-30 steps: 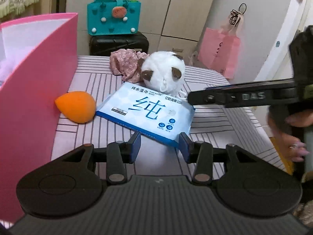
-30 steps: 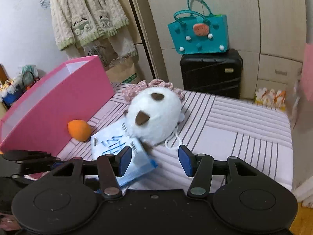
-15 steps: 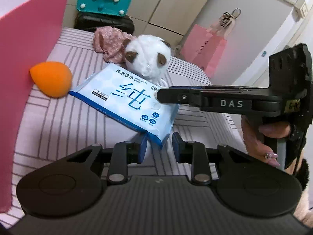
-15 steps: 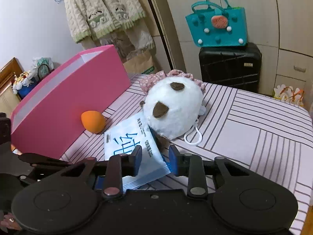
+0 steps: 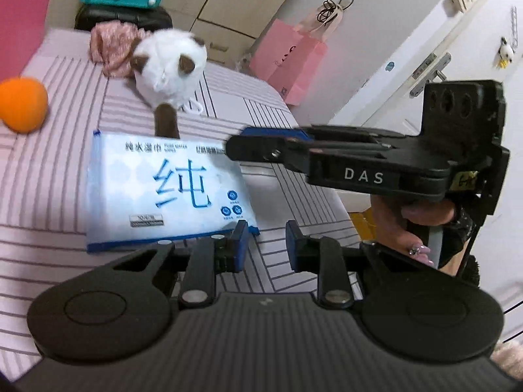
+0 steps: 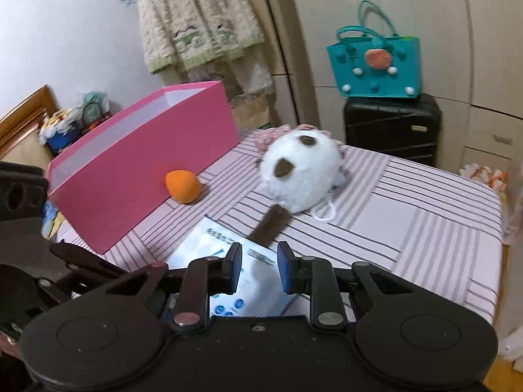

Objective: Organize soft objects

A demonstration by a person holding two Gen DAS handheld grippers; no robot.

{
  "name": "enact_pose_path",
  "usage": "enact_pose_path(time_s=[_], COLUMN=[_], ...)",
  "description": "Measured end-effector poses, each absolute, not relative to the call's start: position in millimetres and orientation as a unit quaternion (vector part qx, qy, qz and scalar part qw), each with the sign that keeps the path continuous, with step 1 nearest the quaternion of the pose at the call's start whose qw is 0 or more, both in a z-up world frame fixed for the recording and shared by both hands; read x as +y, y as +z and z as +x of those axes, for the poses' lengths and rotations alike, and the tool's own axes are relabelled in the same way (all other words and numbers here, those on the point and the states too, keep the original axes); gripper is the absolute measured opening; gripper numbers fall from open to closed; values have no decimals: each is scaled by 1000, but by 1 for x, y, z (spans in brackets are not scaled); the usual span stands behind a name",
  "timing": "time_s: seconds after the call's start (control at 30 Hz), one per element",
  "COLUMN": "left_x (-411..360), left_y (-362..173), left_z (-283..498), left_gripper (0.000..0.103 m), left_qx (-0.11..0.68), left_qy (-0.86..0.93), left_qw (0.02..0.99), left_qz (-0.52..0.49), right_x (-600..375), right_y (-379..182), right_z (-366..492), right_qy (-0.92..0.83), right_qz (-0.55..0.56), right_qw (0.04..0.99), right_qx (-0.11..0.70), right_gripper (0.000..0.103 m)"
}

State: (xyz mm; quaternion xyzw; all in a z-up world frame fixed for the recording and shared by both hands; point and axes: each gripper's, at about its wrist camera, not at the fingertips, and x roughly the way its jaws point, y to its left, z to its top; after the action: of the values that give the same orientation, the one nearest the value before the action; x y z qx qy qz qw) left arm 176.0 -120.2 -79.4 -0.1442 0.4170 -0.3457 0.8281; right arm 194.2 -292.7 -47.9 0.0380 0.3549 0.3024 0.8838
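Observation:
A white and blue wipes pack [image 5: 163, 189] lies on the striped surface [image 6: 408, 215]. My right gripper [image 6: 260, 271] is shut on the pack's far right corner; it also shows side-on in the left wrist view. My left gripper [image 5: 266, 245] is closing, and only striped cloth shows in its gap. The pack's near corner sits at its left fingertip [image 5: 240, 245]. Behind the pack rests a white plush toy [image 6: 300, 173], its brown tail reaching the pack's edge. An orange sponge [image 6: 183, 185] lies against the open pink box [image 6: 140, 163]. Floral cloth [image 5: 111, 42] is bunched behind the plush.
A teal bag [image 6: 376, 62] stands on a black suitcase [image 6: 392, 127] past the far edge. A pink paper bag [image 5: 291, 62] hangs by the right edge. A person's hand [image 5: 408, 222] holds the right gripper. A knitted cardigan [image 6: 196, 23] hangs on the wall.
Both grippers' jaws have narrowed. The right one has closed on the pack's corner, and the pack has slid out from under the plush, whose brown tail now shows.

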Motion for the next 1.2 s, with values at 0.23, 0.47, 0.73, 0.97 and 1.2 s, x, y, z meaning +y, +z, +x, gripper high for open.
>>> enact_pose_path(time_s=[0.23,0.47,0.73,0.97,1.2], left_x=[-93,-81,-80,-86,-80], left_y=[-61,-77,-80,-81,-84], left_z=[176,193,197,192,193], left_gripper=[32,35,40,40,34], left_qx=[380,385,392,388,389], left_qy=[-259,-189,-205,-198,-204], left_qw=[884,902,894,898,893], left_qz=[-87,-54,-73,-64,-94], right_x=[-314,-310,-289,-271,-264], right_y=[-55,-72,-79,-81,-84], right_z=[184,174,165,148,140], right_qy=[250,237,209,177,160], right_qz=[96,135,117,93,95], right_qw=[886,877,887,907,918], right_qx=[378,396,395,369,350], right_gripper=[48,53,54,43,39])
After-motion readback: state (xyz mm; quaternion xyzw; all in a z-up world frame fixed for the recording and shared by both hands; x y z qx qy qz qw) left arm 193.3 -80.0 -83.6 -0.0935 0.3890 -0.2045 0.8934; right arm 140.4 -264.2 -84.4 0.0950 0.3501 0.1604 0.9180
